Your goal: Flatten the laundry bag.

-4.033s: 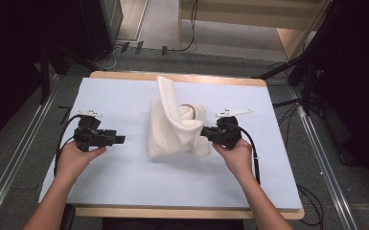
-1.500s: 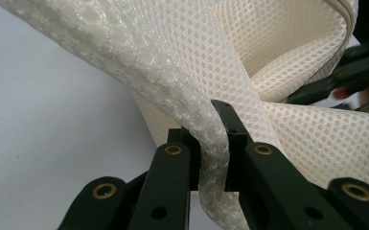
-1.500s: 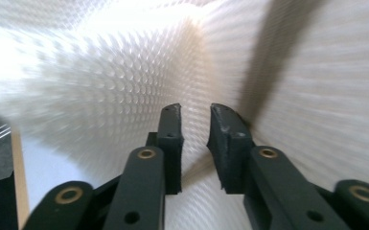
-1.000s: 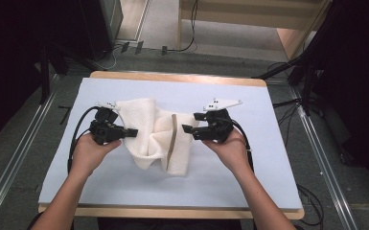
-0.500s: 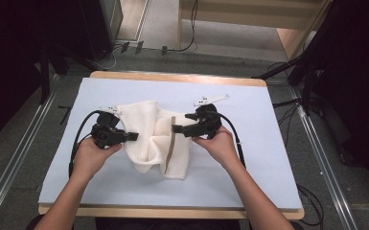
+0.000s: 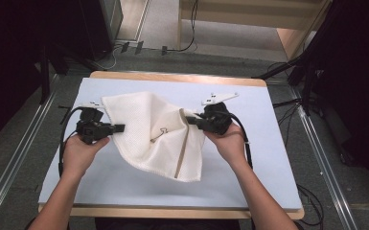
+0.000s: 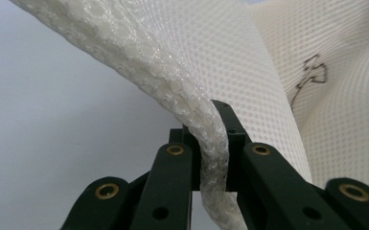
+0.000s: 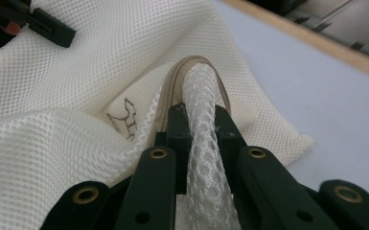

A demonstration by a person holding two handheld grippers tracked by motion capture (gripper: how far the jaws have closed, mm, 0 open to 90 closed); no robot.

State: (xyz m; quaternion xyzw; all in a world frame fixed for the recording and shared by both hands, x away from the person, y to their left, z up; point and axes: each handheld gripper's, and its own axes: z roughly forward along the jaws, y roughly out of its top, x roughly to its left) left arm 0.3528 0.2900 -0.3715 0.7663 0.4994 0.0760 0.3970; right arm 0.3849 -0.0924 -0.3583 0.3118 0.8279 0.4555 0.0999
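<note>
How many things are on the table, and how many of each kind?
White mesh bag: 1
Black tongs: 2, the left tongs and the right tongs, both pinching the bag
Total: 3

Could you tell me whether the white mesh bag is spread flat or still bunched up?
Partly spread. The mesh bag hangs creased between the left hand-held gripper and right hand-held gripper, each clamping an edge.
</note>
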